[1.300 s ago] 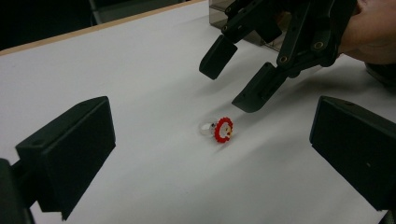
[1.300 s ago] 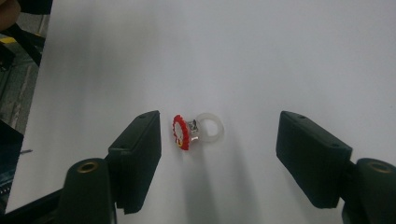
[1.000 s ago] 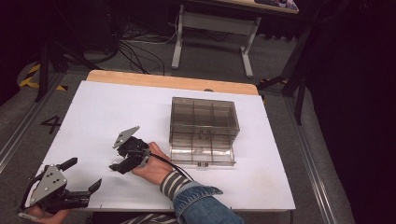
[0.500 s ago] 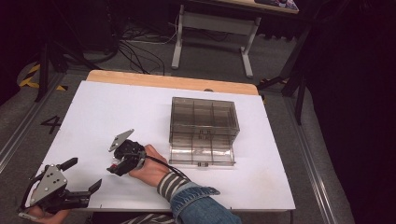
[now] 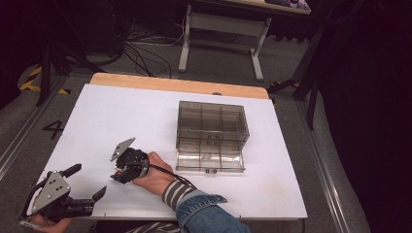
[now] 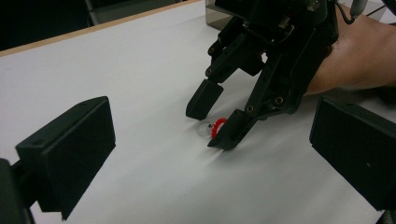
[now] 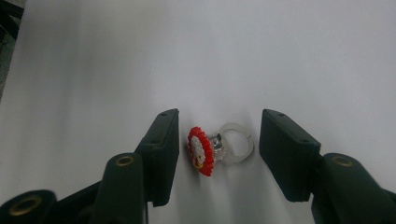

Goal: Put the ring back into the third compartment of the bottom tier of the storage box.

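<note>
Between the closing right tool [image 7: 217,154] jaws lies a toy ring [image 7: 218,149], untouched.

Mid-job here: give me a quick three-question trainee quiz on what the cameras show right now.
1. True or false: the right gripper already clamps the ring.
2. Which part of the clear drawer box is pulled out? A. top drawer B. bottom drawer C. none
3. Fill in: the left gripper sits near the table's ____ corner in the high view.

Key
1. False. Its jaws have just been closing with the ring lying between them on the white table, but a gap shows beside each pad.
2. B. The bottom drawer juts toward the person.
3. Near-left, with its jaws open and nothing between them.
</note>
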{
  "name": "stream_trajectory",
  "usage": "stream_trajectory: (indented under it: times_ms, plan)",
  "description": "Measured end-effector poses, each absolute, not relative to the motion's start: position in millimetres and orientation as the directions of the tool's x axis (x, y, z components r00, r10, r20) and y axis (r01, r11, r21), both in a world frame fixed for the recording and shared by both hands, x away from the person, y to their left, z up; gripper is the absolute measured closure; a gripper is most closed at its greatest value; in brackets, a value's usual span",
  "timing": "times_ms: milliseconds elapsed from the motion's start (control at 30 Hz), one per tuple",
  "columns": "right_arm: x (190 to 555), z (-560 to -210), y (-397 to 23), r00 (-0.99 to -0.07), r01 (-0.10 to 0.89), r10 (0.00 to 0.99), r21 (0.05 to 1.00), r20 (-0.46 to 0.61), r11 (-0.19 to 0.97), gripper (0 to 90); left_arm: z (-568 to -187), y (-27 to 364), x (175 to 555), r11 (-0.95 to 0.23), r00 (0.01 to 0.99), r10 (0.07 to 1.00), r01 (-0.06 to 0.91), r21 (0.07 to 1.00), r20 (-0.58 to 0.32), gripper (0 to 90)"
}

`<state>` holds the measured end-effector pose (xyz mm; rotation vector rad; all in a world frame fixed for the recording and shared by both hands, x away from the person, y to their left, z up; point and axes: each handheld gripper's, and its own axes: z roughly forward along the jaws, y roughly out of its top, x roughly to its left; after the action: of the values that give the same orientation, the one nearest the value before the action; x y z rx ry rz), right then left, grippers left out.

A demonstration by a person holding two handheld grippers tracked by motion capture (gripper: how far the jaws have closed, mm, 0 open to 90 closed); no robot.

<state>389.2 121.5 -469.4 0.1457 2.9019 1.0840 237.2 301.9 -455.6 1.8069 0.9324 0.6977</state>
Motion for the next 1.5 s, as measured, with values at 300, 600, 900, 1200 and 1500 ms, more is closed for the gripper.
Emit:
stream_trajectory:
  times_ms: [300, 600, 900, 1200, 1500]
  plan:
    - [388.2, -469.2, 121.8, -0.993, 0.073, 0.115, 0.652, -0.022, 0.754, 57.4, -455.8, 301.3, 237.4, -0.255, 0.546, 0.836, 0.293, 0.922, 0.058, 0.8]
    - [387.1, -468.6, 122.2, -0.992, 0.073, 0.122, 0.650, -0.030, 0.756, 59.1, -455.6, 301.6, 237.5, -0.259, 0.546, 0.836, 0.291, 0.921, 0.063, 0.8]
    - [386.8, -463.8, 119.8, -0.991, 0.072, 0.131, 0.663, -0.039, 0.745, 59.4, -455.5, 302.1, 237.8, -0.260, 0.544, 0.837, 0.289, 0.921, 0.066, 0.9]
    - [387.5, -451.5, 110.3, -0.989, 0.078, 0.140, 0.685, -0.036, 0.725, 59.0, -455.4, 301.7, 237.9, -0.260, 0.546, 0.835, 0.290, 0.921, 0.064, 0.9]
    - [388.0, -446.5, 104.6, -0.988, 0.081, 0.150, 0.693, -0.040, 0.716, 59.0, -455.4, 301.5, 238.0, -0.261, 0.546, 0.835, 0.289, 0.921, 0.065, 0.9]
